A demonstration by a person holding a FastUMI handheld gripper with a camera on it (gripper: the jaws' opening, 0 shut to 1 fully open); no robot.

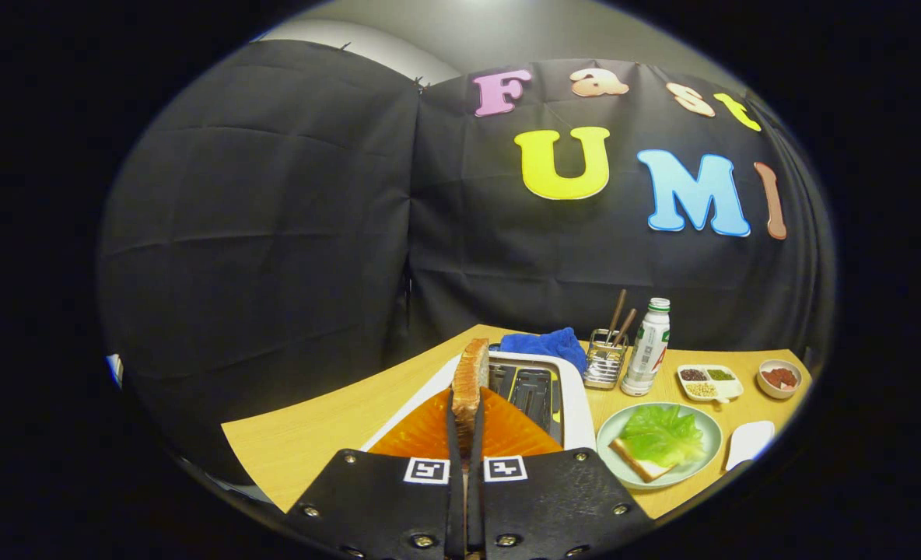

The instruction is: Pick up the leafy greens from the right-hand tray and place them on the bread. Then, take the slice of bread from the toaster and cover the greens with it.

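A: Above the toaster (pixel 538 389), what is the gripper (pixel 465 435) doing?
B: Its fingers are nearly together, pinching an upright slice of bread (pixel 470 379).
A: And the dishes?
B: A plate (pixel 708 459) beside the toaster holds bread (pixel 638 463) topped with greens (pixel 663 434).

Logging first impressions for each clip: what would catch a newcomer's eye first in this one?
First, the slice of bread standing on edge between the gripper fingers, which are shut on it, raised above the toaster. Next, the bright leafy greens already lying on a bread slice on the plate beside the toaster. Beyond it stand a bottle and a utensil holder.
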